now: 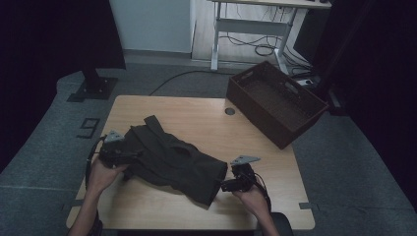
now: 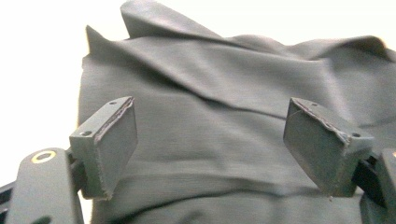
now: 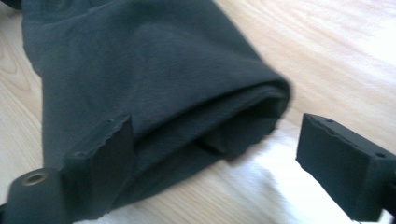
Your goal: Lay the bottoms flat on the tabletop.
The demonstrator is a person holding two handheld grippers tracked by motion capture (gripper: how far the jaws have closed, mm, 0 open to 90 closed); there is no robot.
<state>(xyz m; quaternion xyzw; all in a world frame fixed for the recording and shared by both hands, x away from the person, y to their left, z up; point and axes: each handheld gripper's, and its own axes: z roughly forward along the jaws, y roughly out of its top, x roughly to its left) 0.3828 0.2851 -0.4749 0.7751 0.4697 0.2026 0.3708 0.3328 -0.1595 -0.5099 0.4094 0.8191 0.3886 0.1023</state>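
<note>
Dark green garment [image 1: 172, 162], folded into a rough bundle, lies on the light wooden table [image 1: 196, 115], toward the near left of the top, running diagonally from upper left to lower right. A strap-like end sticks out at its far left corner.

Left gripper [image 1: 120, 156] sits at the garment's left edge, held in the person's left hand [image 1: 102, 174]. In the left gripper view its jaws are spread wide, pads clear of the cloth [image 2: 210, 140], which lies creased below and beyond them; nothing pinched.

Right gripper [image 1: 231, 184] sits just beside the garment's folded right end, in the right hand [image 1: 253, 196]. In the right gripper view its jaws are spread; the folded edge [image 3: 187, 107] lies between them, unpinched; whether the left pad touches it I cannot tell.

Brown perforated crate [image 1: 275, 101] stands on the far right corner, well apart from the garment.
</note>
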